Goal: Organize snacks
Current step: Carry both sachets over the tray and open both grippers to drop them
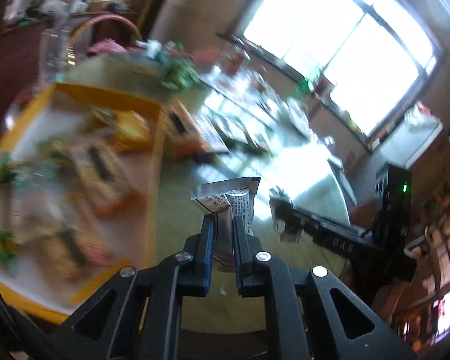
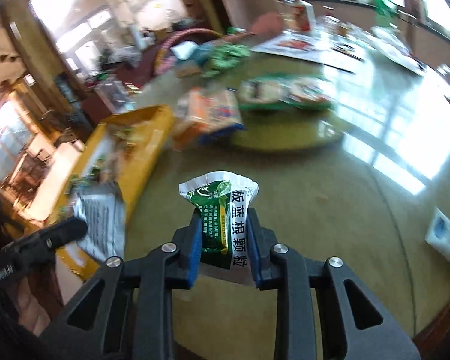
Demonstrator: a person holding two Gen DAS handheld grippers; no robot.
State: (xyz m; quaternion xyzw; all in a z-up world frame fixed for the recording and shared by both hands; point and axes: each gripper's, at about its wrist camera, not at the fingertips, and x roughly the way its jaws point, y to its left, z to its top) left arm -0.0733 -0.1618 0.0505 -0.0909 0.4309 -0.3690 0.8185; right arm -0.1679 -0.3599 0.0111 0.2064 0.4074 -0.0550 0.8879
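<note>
My left gripper [image 1: 224, 220] is shut on a silver sachet [image 1: 228, 201] with black print, held above the green table, just right of the yellow box [image 1: 153, 150]. The box holds several blurred snack packets. My right gripper [image 2: 224, 214] is shut on a green and white sachet [image 2: 222, 207] with Chinese print, held above the table. The right gripper also shows in the left wrist view [image 1: 288, 219], to the right, with its sachet. The left gripper and its silver sachet [image 2: 102, 225] show in the right wrist view beside the yellow box [image 2: 147, 162].
An orange snack pack [image 2: 210, 114] and a green tray pack [image 2: 282, 93] lie on a raised turntable [image 2: 285, 144]. A basket with a pink handle [image 1: 111, 21], green packets [image 1: 180, 75] and papers crowd the far table. A white-blue packet [image 2: 447, 237] lies right.
</note>
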